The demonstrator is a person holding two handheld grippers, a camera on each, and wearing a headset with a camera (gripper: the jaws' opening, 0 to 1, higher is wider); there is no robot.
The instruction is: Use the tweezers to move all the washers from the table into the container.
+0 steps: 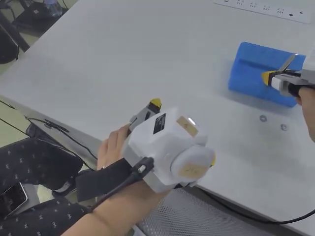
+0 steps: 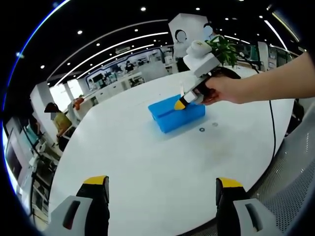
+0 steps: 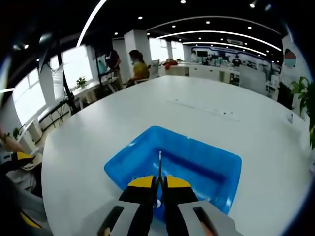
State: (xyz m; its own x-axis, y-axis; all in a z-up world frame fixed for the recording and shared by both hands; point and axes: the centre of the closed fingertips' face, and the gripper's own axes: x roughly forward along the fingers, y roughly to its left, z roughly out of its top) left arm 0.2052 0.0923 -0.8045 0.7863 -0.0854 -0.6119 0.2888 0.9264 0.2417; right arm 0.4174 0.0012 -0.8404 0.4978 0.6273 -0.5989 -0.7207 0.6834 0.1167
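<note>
Bright, even ceiling lights (image 3: 162, 35) give soft shadows on the table (image 1: 147, 64); both gripper views bend strongly at their edges.

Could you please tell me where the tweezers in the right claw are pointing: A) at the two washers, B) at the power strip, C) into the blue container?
C: the right claw holds the tweezers tip-first over the blue container, while the two washers lie on the table beside it.
</note>
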